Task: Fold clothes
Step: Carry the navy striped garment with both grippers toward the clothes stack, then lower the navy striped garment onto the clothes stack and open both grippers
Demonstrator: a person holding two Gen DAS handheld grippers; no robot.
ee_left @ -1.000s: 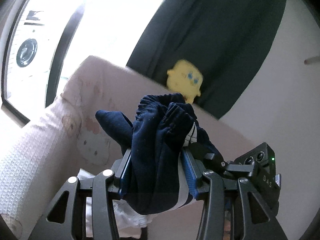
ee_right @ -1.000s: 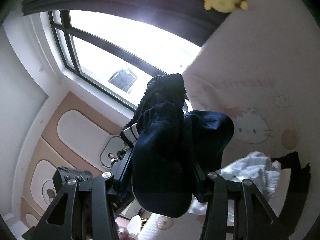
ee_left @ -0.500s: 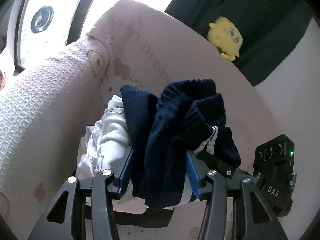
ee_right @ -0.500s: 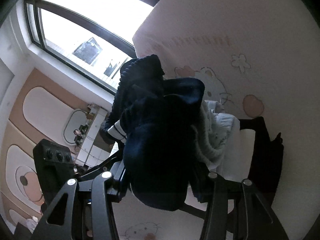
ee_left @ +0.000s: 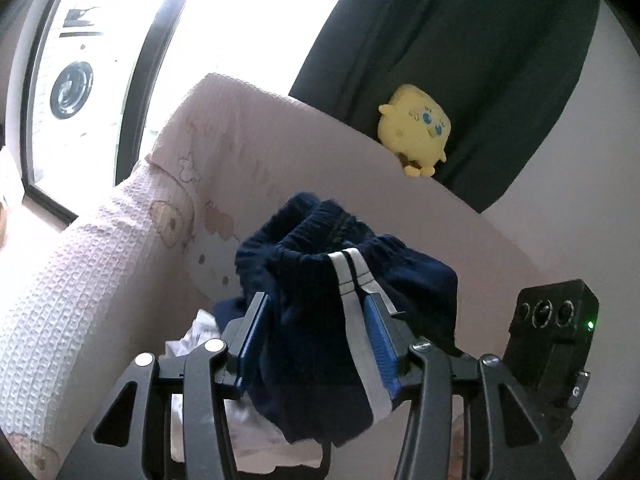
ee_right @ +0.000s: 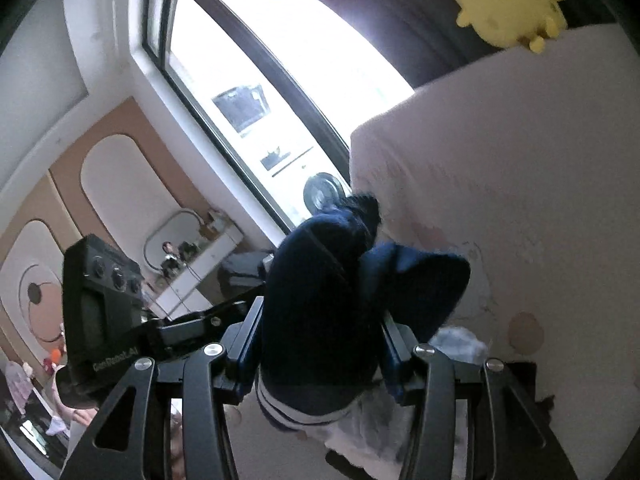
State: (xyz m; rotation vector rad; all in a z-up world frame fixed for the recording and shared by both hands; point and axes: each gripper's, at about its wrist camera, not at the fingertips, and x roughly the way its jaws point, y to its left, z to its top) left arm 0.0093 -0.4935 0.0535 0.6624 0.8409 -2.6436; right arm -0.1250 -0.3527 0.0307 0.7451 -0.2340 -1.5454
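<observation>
Pale pink sofa across the background, waffle-textured arm on the left; yellow plush toy perched on the backrest. Crumpled white garment down on the seat. Navy shorts with white side stripes, bunched and held up off the seat in front of the backrest. Left hand-held gripper clamped on one bunch of the waistband, right hand-held gripper clamped on another. Best drawn apart sideways to stretch the waistband flat, then lowered onto clear seat beside the white heap. Elastic waistband uppermost, legs hanging below; long axis roughly vertical, hard to judge while bunched.
</observation>
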